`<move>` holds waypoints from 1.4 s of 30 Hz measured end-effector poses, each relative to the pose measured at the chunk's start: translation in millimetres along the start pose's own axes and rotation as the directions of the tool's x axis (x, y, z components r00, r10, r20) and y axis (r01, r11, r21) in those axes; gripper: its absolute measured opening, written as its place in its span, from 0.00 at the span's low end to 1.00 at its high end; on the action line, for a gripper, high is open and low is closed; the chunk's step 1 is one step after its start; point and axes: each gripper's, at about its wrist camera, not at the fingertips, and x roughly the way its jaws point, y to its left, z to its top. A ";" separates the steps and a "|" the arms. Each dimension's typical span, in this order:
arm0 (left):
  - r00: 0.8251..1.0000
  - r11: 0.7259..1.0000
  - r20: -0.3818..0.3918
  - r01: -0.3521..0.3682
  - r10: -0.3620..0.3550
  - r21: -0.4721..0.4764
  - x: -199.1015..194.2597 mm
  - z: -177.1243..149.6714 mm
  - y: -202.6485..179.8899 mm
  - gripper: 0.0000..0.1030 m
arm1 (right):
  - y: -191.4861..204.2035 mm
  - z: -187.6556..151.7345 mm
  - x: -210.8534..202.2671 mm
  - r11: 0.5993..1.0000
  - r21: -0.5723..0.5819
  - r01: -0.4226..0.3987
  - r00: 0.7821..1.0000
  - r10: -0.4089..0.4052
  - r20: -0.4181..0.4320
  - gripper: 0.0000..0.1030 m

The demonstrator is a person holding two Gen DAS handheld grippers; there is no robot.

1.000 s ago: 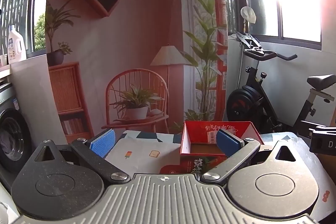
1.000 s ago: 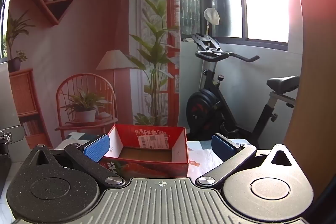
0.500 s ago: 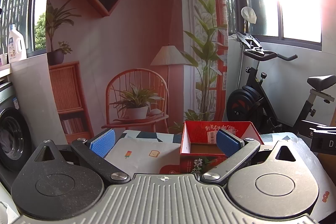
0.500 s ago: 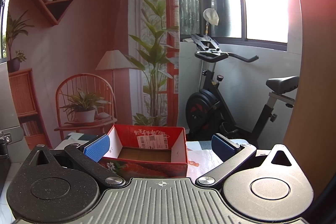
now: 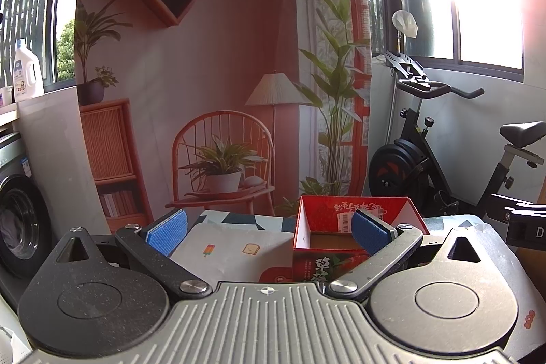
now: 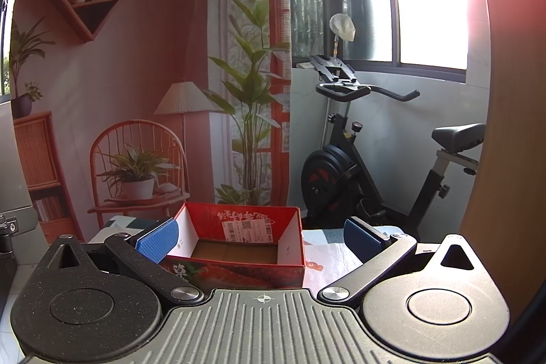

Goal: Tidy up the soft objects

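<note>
Left hand-held gripper (image 5: 268, 232) and right hand-held gripper (image 6: 259, 239) are wide open, empty; red cardboard box (image 6: 239, 246) floor partly hidden.

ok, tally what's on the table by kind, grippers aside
Red cardboard box, open and empty: 1
White printed soft item, lying flat left of the box: 1
Total: 2
</note>
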 end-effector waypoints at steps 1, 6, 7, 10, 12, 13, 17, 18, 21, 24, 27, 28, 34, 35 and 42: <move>1.000 1.000 0.000 0.001 -0.001 0.000 0.1 -0.1 0.1 1.00 | 0.0 0.0 0.1 1.000 0.000 0.000 1.000 0.000 0.000 1.00; 1.000 1.000 -0.001 0.000 0.000 0.000 0.1 -0.1 0.1 1.00 | 0.2 -0.4 0.1 1.000 0.000 0.000 1.000 0.000 0.000 1.00; 1.000 1.000 -0.001 0.000 0.000 -0.001 0.2 -0.1 0.1 1.00 | 0.2 -0.5 0.1 1.000 0.000 0.001 1.000 -0.001 0.000 1.00; 1.000 1.000 -0.001 0.000 0.000 -0.001 0.3 -0.2 0.1 1.00 | 0.3 -0.7 0.2 1.000 0.000 0.000 1.000 0.000 0.000 1.00; 1.000 1.000 -0.001 0.001 -0.001 -0.001 0.3 -0.3 0.2 1.00 | 0.3 -0.8 0.2 1.000 0.001 0.000 1.000 0.000 0.000 1.00; 1.000 1.000 -0.001 0.000 0.000 -0.001 0.3 -0.3 0.2 1.00 | 0.4 -0.8 0.3 1.000 0.001 0.000 1.000 0.000 0.000 1.00; 1.000 1.000 -0.001 0.001 -0.001 -0.001 0.4 -0.2 0.4 1.00 | 0.6 -1.0 0.3 1.000 0.001 0.001 1.000 -0.001 0.001 1.00; 1.000 1.000 -0.001 0.001 -0.001 -0.001 0.4 -0.1 0.4 1.00 | 0.7 -1.0 0.4 1.000 0.001 0.000 1.000 0.000 0.000 1.00; 1.000 1.000 -0.002 0.001 -0.001 -0.001 0.5 -0.1 0.4 1.00 | 0.8 -1.1 0.5 1.000 0.001 -0.001 1.000 0.001 0.000 1.00; 1.000 1.000 -0.002 0.001 -0.001 -0.002 0.5 0.0 0.4 1.00 | 1.1 -1.4 0.6 1.000 0.001 0.000 1.000 0.000 0.001 1.00; 1.000 1.000 -0.002 0.001 -0.001 -0.002 0.5 0.0 0.6 1.00 | 1.4 -1.8 0.7 1.000 0.001 0.000 1.000 0.000 0.001 1.00; 1.000 1.000 -0.002 0.002 -0.002 -0.002 0.5 0.0 0.5 1.00 | 1.5 -2.0 0.7 1.000 0.002 0.000 1.000 0.000 0.001 1.00; 1.000 1.000 -0.003 0.002 -0.002 -0.002 0.6 0.0 0.6 1.00 | 0.4 -2.1 2.6 1.000 0.002 -0.003 1.000 0.003 0.001 1.00; 1.000 1.000 -0.003 0.003 -0.003 -0.002 0.8 -0.2 0.5 1.00 | 0.3 -2.1 2.9 1.000 0.002 -0.003 1.000 0.003 0.001 1.00; 1.000 1.000 -0.011 0.007 -0.007 -0.002 2.8 -3.3 -0.6 1.00 | -0.3 -4.0 2.8 1.000 0.004 -0.015 1.000 0.015 0.005 1.00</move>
